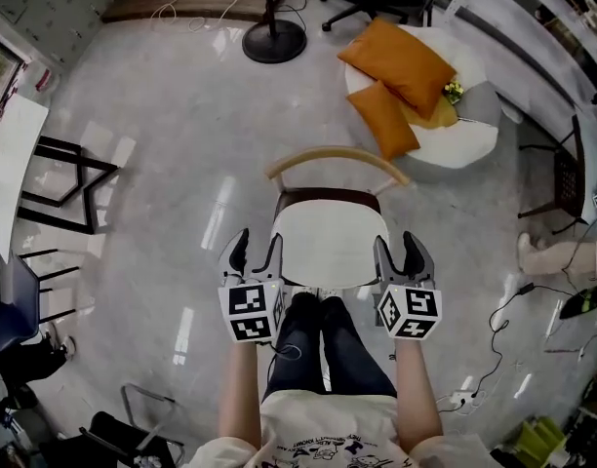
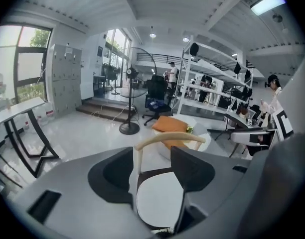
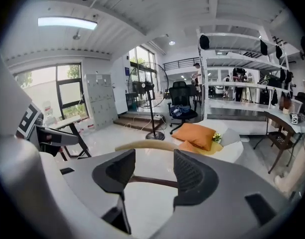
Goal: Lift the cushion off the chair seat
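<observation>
**Left side.** A black-framed table (image 1: pixel 69 178) stands well apart from the chair (image 1: pixel 338 159). Bare floor (image 1: pixel 181 154) lies between them, so nothing restricts movement there.

**Left gripper** (image 1: pixel 257 248). Its jaws stand wide apart with nothing between the pads. It sits just beside the near left corner of the cushion (image 1: pixel 328 242), pointing forward and down. In its own view the left gripper (image 2: pixel 153 173) frames the cushion (image 2: pixel 160 200) in the gap beyond its jaws, and no contact is evident.

**Centre.**
- The white cushion lies flat on the chair seat and has not been lifted.
- A dark strip of seat (image 1: pixel 328 199) shows behind the cushion, under the curved wooden back rail.
- That rail closes off the far edge, and the person's legs (image 1: pixel 323 344) stand just before the near edge.
- Judged from this, the free way out is upward (both side edges look unobstructed).

**Right gripper** (image 1: pixel 400 252). Its jaws are likewise spread and empty, at the near right corner of the cushion. Its own view shows the right gripper (image 3: pixel 153 176) with the cushion (image 3: pixel 147 203) below and ahead of it.

The 2 grippers mirror each other, which suggests that each is to grip one side edge for a level, 2-handed lift.

**Right side.** A round white seat (image 1: pixel 469 144) carrying orange pillows (image 1: pixel 396 66) sits beyond the chair and well apart from it. A cable (image 1: pixel 498 334) trails on the floor near the person's right.
</observation>
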`<act>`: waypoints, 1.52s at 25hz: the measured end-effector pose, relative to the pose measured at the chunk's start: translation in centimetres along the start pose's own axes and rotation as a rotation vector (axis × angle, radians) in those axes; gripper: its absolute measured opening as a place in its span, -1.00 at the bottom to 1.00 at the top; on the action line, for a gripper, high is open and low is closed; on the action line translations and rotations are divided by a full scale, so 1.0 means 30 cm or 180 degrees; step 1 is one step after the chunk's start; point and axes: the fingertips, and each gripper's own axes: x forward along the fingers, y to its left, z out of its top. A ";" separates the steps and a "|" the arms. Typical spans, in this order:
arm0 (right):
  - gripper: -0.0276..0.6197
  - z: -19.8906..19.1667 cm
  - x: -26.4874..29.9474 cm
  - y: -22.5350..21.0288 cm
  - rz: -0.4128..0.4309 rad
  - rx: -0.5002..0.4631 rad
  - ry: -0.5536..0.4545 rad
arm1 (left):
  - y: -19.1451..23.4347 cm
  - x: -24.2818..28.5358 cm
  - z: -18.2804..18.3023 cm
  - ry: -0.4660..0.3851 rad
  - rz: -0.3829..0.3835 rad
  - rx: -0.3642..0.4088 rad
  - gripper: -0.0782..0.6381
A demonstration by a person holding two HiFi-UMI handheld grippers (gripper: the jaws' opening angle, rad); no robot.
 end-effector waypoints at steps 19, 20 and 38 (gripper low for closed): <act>-0.10 -0.751 0.433 -0.254 -0.0113 0.0020 0.1209 | 0.011 0.523 -0.699 0.1195 -0.0074 -0.0187 -0.13; -0.10 -0.792 0.450 -0.270 -0.0154 0.0030 0.1263 | 0.015 0.549 -0.734 0.1242 -0.0082 -0.0186 -0.12; -0.10 -1.260 0.622 -0.498 -0.0531 0.0039 0.1727 | 0.088 0.836 -1.180 0.1858 -0.0093 -0.0166 -0.03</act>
